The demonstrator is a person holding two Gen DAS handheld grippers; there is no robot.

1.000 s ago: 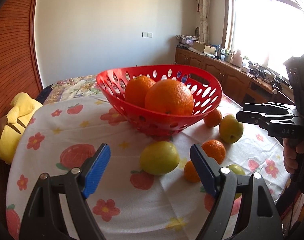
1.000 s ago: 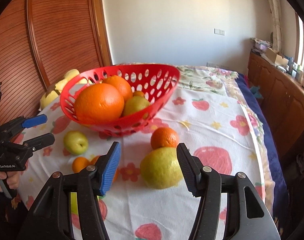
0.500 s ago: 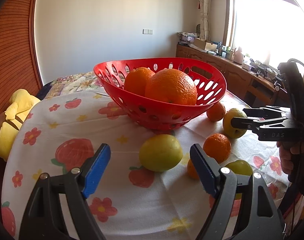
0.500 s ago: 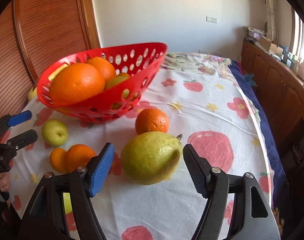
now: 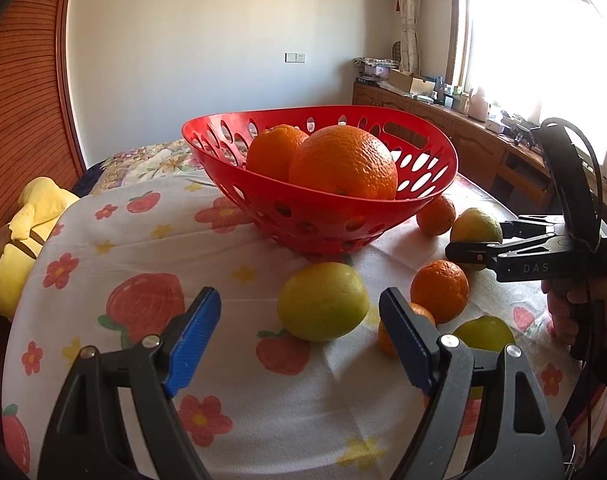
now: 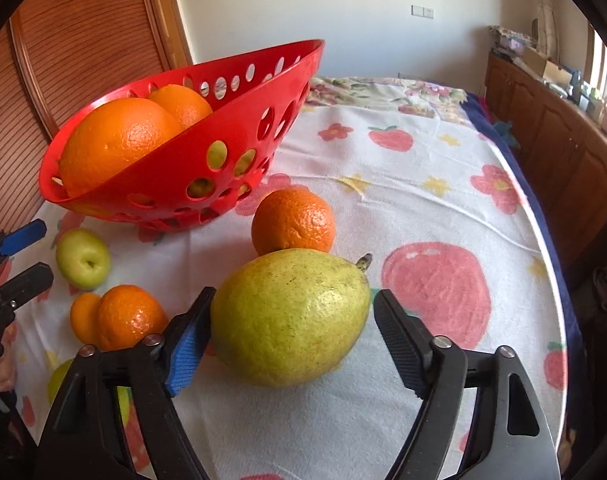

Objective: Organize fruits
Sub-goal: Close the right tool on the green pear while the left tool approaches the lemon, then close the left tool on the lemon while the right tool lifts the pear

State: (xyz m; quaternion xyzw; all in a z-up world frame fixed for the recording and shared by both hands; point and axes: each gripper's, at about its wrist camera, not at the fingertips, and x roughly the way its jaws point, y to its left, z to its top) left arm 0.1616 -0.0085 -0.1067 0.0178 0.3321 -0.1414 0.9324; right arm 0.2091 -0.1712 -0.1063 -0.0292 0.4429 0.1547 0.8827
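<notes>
Right wrist: pear (image 6: 289,318) between claw (image 6: 293,334) pads

The only letters to read are "DAS". They stand in pale print on the black side of the right claw (image 5: 473,246), seen from the left wrist camera. No other words or numbers can be read.

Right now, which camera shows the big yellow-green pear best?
The right wrist view: the big yellow-green pear fills the centre, stem visible, between the open right gripper. In the left wrist view, that gripper's fingers hide part of it.
</notes>
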